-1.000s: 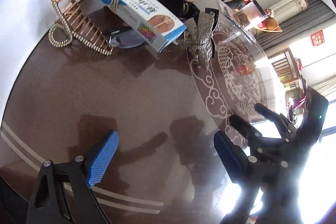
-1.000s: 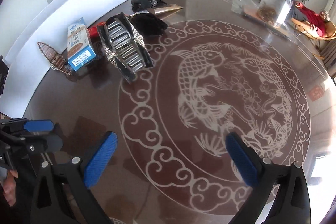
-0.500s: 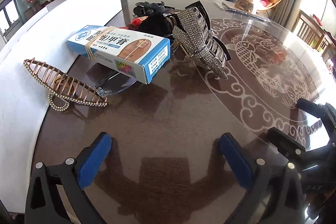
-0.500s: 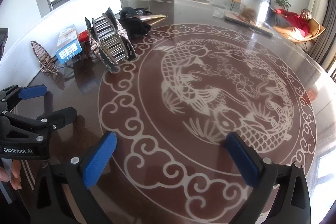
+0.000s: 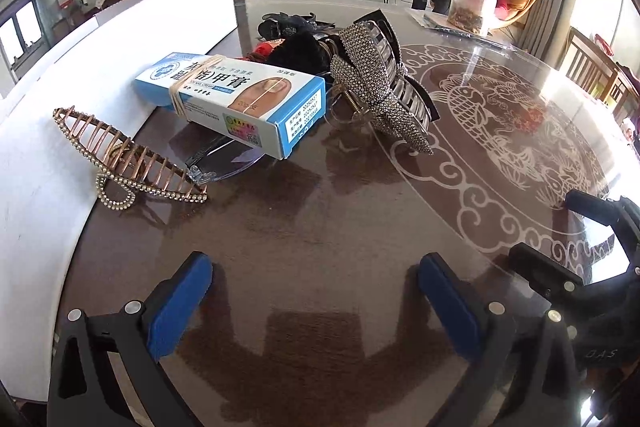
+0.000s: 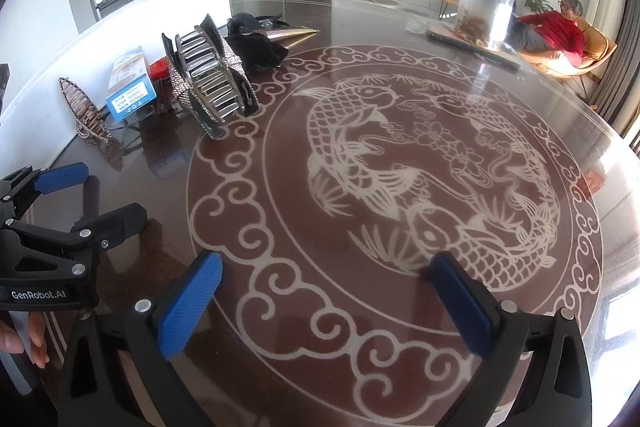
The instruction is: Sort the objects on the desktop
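A blue and white ointment box [image 5: 236, 99] with a rubber band lies on a clear lens-like piece [image 5: 224, 163]. A gold rhinestone hair clip [image 5: 128, 155] leans by the white board. A large silver rhinestone hair claw [image 5: 380, 87] stands right of the box, with black and red items [image 5: 296, 51] behind it. My left gripper [image 5: 312, 291] is open and empty, low over the table in front of the box. My right gripper [image 6: 324, 295] is open and empty over the fish pattern. The box [image 6: 132, 91], claw [image 6: 208, 83] and gold clip [image 6: 86, 113] show at the right wrist view's left.
A white board [image 5: 120, 39] stands along the table's left edge. A clear container [image 6: 484, 11] on a tray sits at the far side. A person in red [image 6: 556, 31] sits beyond the table. The right gripper appears in the left wrist view [image 5: 580, 259].
Both grippers have tilted up from looking down at the table to a level view. The left one now faces the box and clips squarely. Both stay open; no object moved.
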`<state>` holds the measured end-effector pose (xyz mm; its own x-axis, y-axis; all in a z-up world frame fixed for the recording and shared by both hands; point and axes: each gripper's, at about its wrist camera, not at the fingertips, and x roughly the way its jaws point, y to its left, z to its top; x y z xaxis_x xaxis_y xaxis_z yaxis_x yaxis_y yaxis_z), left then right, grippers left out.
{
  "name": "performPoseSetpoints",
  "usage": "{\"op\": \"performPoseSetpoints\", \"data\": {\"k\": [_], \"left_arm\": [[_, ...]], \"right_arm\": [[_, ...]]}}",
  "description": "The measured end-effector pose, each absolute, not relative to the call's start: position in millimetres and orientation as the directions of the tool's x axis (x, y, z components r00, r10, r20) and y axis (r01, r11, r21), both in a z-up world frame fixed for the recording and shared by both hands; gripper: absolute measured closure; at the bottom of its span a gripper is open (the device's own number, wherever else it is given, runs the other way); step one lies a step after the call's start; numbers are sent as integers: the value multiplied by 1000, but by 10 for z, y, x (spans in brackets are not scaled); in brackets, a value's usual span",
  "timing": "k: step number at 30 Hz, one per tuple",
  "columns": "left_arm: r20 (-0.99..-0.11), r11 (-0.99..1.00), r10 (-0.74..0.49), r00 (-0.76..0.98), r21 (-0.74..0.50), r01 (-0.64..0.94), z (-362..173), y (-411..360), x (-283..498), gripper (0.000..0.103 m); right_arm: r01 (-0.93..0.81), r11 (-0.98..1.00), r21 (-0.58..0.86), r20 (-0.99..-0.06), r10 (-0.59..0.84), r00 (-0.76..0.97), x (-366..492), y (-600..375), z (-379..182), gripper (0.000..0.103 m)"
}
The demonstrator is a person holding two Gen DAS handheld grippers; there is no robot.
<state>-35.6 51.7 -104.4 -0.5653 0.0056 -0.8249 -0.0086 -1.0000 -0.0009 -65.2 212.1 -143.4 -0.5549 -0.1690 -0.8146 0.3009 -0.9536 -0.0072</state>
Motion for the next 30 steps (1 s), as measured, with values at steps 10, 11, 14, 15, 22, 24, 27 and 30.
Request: {"op": "performPoseSetpoints", "data": {"k": [10, 11, 14, 15, 22, 24, 27, 30], "left_arm": [[-824, -1000, 3, -566, 0, -6, -1042, 508, -345, 0], [-824, -1000, 3, -566, 0, -6, -1041, 506, -343, 0], [-824, -1000, 3, -566, 0, -6, -1042, 506, -343, 0], [-824, -1000, 3, -566, 0, -6, -1042, 506, -344, 0], [-832, -992, -65, -550, -4, 123, -1032, 148, -320, 0], [-832, -986, -87, -548, -5, 164, -1036, 57, -315, 0], [-826, -986, -92, -557, 0, 164, -1050, 59, -301, 0], [-822, -987, -93, -561, 0, 163, -1051, 57, -299, 0]], "right_arm": [[300, -954, -8, -814, -169, -555, -650, 2121, -1436, 0], [300, -954, -8, -814, -169, -555, -652, 2122, -1437, 0], [300, -954, -8, -814, -168, -555, -652, 2121, -1437, 0], [300, -954, -8, -814, -168, -556, -648, 2121, -1437, 0], [300, -954, -8, -814, -168, -556, -660, 2125, -1440, 0], [314, -949, -8, -814, -177, -554, -643, 2087, -1399, 0], [392, -920, -6, -829, -214, -516, -838, 1935, -1368, 0], [451, -893, 13, -825, -264, -500, -1084, 1712, -1302, 0]]}}
